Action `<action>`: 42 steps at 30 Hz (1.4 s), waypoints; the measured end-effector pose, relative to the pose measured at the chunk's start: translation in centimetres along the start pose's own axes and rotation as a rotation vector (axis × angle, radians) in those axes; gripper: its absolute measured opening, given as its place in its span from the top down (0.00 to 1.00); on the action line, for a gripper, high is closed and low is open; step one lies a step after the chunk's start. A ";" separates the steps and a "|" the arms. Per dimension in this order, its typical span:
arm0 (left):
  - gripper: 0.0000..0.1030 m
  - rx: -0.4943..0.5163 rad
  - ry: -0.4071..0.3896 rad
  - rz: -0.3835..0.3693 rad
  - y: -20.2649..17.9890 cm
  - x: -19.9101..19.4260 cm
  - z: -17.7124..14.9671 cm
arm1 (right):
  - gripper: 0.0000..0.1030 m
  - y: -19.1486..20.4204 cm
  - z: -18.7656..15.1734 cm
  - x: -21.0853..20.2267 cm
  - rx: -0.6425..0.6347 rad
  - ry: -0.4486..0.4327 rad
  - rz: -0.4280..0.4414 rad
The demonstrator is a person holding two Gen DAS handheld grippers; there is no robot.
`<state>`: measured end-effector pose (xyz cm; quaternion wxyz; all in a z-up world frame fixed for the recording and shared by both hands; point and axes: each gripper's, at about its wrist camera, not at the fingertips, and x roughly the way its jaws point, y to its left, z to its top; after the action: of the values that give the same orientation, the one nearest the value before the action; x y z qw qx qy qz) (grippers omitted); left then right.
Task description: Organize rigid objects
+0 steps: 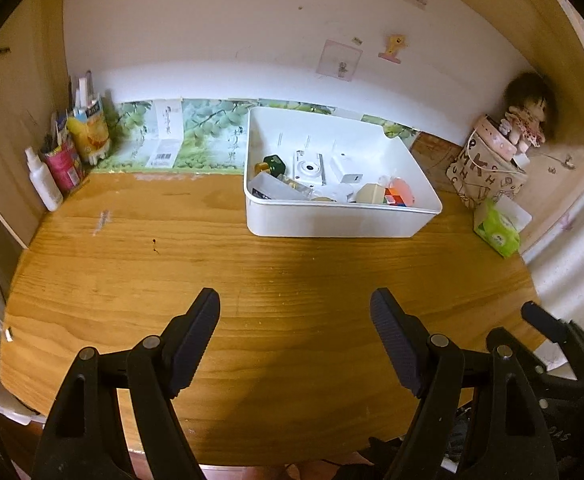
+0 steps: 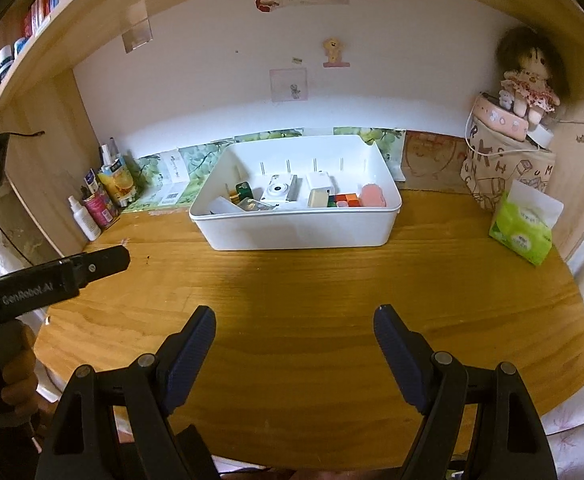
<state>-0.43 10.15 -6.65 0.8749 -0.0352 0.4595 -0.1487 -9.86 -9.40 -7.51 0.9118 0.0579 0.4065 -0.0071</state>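
A white plastic bin stands at the back of the wooden desk. In it lie a white camera, a green bottle, a white charger, a beige block, a colour cube and a pink piece. My left gripper hovers over the near desk, open, nothing between its fingers. My right gripper hangs beside it, also open and empty. The bin is well ahead of both.
A green tissue pack and a patterned bag with a doll on top fill the right corner. A spray bottle and cans crowd the left corner. A person's hand holds the left tool.
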 end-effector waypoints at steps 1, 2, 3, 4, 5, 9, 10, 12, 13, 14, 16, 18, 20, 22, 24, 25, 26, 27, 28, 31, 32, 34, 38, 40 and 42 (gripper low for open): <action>0.22 -0.005 0.000 0.006 -0.3 -0.2 0.1 | 0.21 -0.2 0.2 -0.2 0.001 0.005 0.002; 0.22 -0.012 -0.001 0.012 -0.7 -0.4 0.3 | 0.21 -0.5 0.5 -0.4 0.001 0.010 0.009; 0.22 -0.014 -0.003 0.012 -1.0 -0.5 0.4 | 0.21 -0.8 0.8 -0.7 0.001 0.011 0.016; 0.22 -0.014 -0.005 0.015 -1.4 -0.6 0.6 | 0.21 -1.2 1.0 -1.0 -0.001 0.010 0.019; 0.22 -0.011 -0.011 0.020 -1.9 -0.8 0.8 | 0.21 -1.6 1.2 -1.3 0.000 0.011 0.021; 0.22 0.006 -0.035 0.037 -4.1 -1.5 1.4 | 0.20 -2.9 1.9 -1.7 0.022 0.039 0.055; 0.22 0.008 -0.042 0.040 -4.5 -1.7 1.5 | 0.20 -3.1 2.0 -1.6 0.019 0.048 0.059; 0.22 0.010 -0.064 0.049 -5.5 -2.1 1.6 | 0.20 -3.6 2.0 -1.3 0.014 0.057 0.066; 0.22 0.010 -0.066 0.053 -5.8 -2.1 1.6 | 0.20 -3.8 2.0 -1.3 0.015 0.060 0.067; 0.22 0.010 -0.067 0.060 -6.2 -2.1 1.6 | 0.20 -4.0 2.0 -1.2 0.017 0.061 0.067; 0.22 0.009 -0.075 0.074 -6.8 -2.0 1.5 | 0.20 -4.5 2.0 -1.0 0.025 0.059 0.063; 0.21 0.023 -0.080 0.077 -7.4 -1.9 1.3 | 0.20 -5.0 2.2 -0.8 0.020 0.059 0.063; 0.17 0.018 -0.086 0.100 -7.7 -1.8 1.0 | 0.20 -5.7 2.4 -0.4 0.010 0.063 0.068; 0.16 -0.002 -0.102 0.118 -7.8 -1.7 0.8 | 0.19 -6.4 2.6 0.0 0.007 0.058 0.070; 0.12 -0.026 -0.114 0.144 -7.9 -1.5 1.0 | 0.15 -6.8 2.9 0.7 -0.003 0.068 0.075; 0.10 -0.038 -0.114 0.153 -8.0 -1.3 1.1 | 0.15 -7.0 3.1 1.0 -0.014 0.077 0.080; 0.07 -0.046 -0.115 0.161 -8.2 -1.2 1.1 | 0.15 -7.1 3.2 1.1 -0.023 0.079 0.086; 0.04 -0.046 -0.119 0.167 -8.5 -1.2 1.0 | 0.15 -7.3 3.3 1.1 -0.031 0.077 0.089; 0.01 -0.041 -0.123 0.169 -8.9 -1.1 0.9 | 0.14 -7.5 3.4 1.2 -0.034 0.075 0.091; 0.01 -0.016 -0.131 0.190 -9.9 -0.9 0.7 | 0.00 -7.8 3.7 1.8 -0.046 0.083 0.090; 0.01 -0.016 -0.131 0.200 -10.1 -0.9 0.7 | 0.00 -7.8 3.8 1.9 -0.054 0.083 0.091; 0.01 -0.025 -0.139 0.205 -10.1 -1.0 0.6 | 0.00 -7.9 3.9 2.0 -0.064 0.081 0.095; 0.01 -0.019 -0.147 0.232 -10.5 -1.1 0.4 | 0.00 -7.7 3.9 2.2 -0.071 0.085 0.104; 0.01 -0.010 -0.153 0.239 -10.6 -1.3 0.4 | 0.00 -7.6 4.0 2.1 -0.077 0.080 0.098; 0.01 -0.004 -0.165 0.246 -10.7 -1.7 0.5 | 0.00 -7.5 4.0 2.0 -0.082 0.076 0.094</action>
<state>-3.34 0.39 -2.93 0.9213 0.0077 0.3872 -0.0361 -6.06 -17.21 -7.11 0.8965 0.0399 0.4378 0.0543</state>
